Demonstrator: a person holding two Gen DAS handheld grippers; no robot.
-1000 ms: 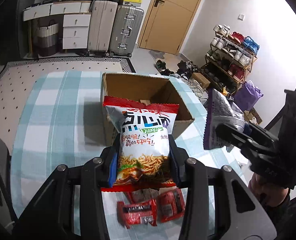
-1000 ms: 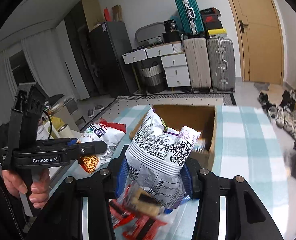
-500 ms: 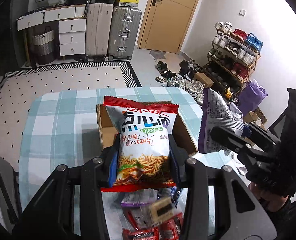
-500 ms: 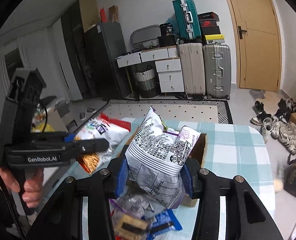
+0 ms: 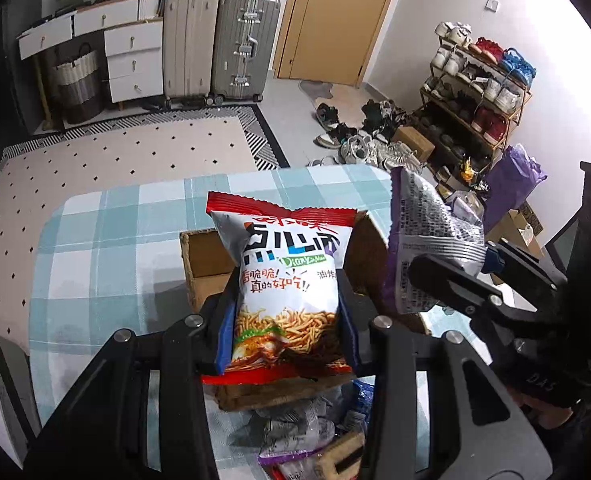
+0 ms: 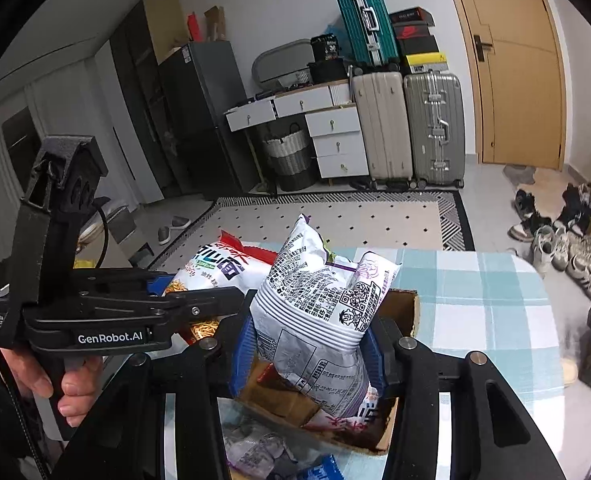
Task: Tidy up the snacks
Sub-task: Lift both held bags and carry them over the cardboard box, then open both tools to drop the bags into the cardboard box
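Table [image 5: 107, 240]: covered by a blue-and-white checked cloth; it fills the near half of both views, with a dotted rug on the floor beyond its far edge.
Cardboard box [image 5: 205, 264]: open-topped, standing on the cloth in the middle of the table; in the left wrist view its brown inner wall shows left of the raised bag; in the right wrist view [image 6: 405, 312] its far right corner shows behind the other bag.
Red-and-white noodle snack bag [image 5: 291, 280]: upright, red crimped edge at the top, held over the open box; seen from the right wrist view [image 6: 215, 268] it sits to the left, beside the other bag.
Left gripper [image 5: 287, 332]: its blue pads are closed on the lower part of the noodle snack bag, one on each side — the bag is squeezed narrow there; a hand [image 6: 65, 384] holds the grip at the near left.
White-and-purple snack bag [image 6: 323, 308]: printed back facing the camera, tilted a little, over the near part of the box; in the left wrist view [image 5: 427, 236] it hangs at the right, just beside the box's right flap.
Right gripper [image 6: 307, 354]: jaws pressed in on the waist of the white-and-purple bag — narrowly parted, gripping it.
Loose small packets [image 5: 295, 432]: grey, blue and purple wrappers lying on the cloth near the box's near wall; details blurred.
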